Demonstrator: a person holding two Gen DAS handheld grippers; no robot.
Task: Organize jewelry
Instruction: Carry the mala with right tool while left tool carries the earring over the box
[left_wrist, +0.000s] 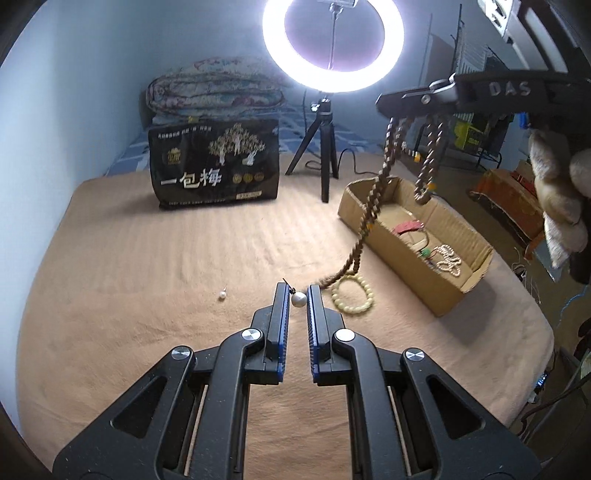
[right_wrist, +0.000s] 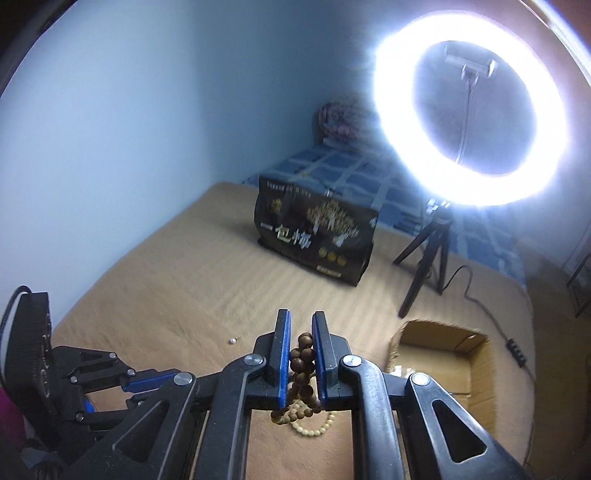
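Left wrist view: tan blanket (left_wrist: 147, 277), ring light (left_wrist: 333, 44), perhaps bedding (left_wrist: 214, 88) behind.

My right gripper (right_wrist: 300, 325) is clamped on the brown bead strand (right_wrist: 302, 363); a pale bead bracelet (right_wrist: 314, 428) lies below, cardboard box (right_wrist: 476, 373) rightward.

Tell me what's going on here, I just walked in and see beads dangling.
A person is sorting jewelry on a tan bedspread with two handheld grippers. The right gripper is shut on a long brown bead strand, which hangs in the air beside the cardboard box. The left gripper holds a pearl earring. A pale bead bracelet and a second pearl earring lie on the bedspread.
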